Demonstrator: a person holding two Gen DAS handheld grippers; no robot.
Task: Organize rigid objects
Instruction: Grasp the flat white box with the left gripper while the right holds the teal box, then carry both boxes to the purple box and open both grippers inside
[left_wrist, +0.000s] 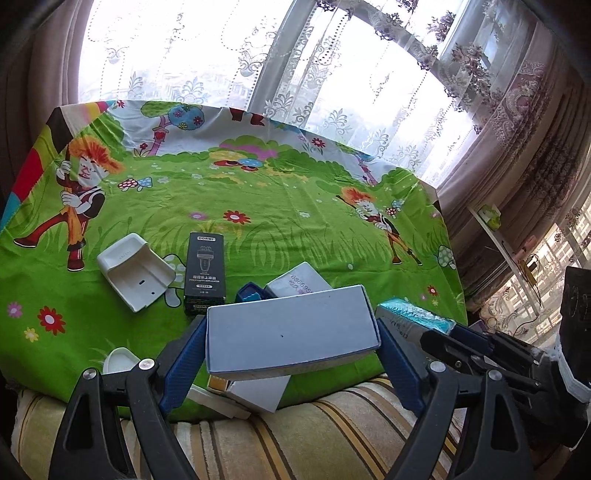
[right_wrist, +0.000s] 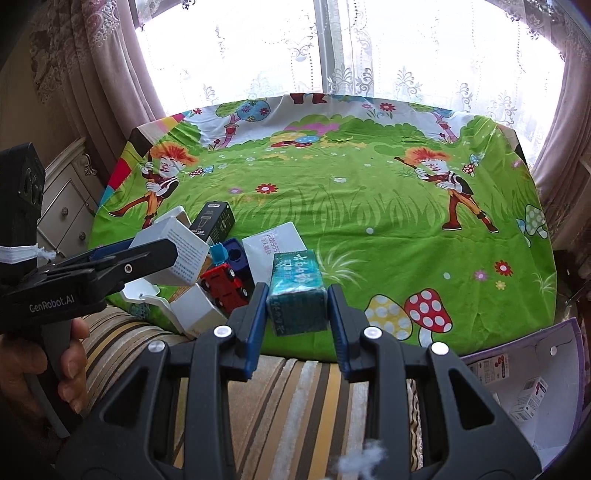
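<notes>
My left gripper (left_wrist: 291, 332) is shut on a white-grey box (left_wrist: 291, 330), held above the near edge of the table; the box also shows in the right wrist view (right_wrist: 173, 254). My right gripper (right_wrist: 297, 299) is shut on a teal box (right_wrist: 297, 295), which shows at the right in the left wrist view (left_wrist: 417, 317). On the cartoon cloth (right_wrist: 351, 206) lie a black box (left_wrist: 205, 271), a white plastic holder (left_wrist: 135, 271), a white labelled box (right_wrist: 275, 247), a blue part (right_wrist: 236, 256) and a red toy truck (right_wrist: 225, 286).
A striped cushion (right_wrist: 295, 391) runs along the near table edge. An open purple-edged carton (right_wrist: 532, 384) with small boxes inside sits low at the right. A white cabinet (right_wrist: 66, 206) stands at the left. Curtains and window lie behind.
</notes>
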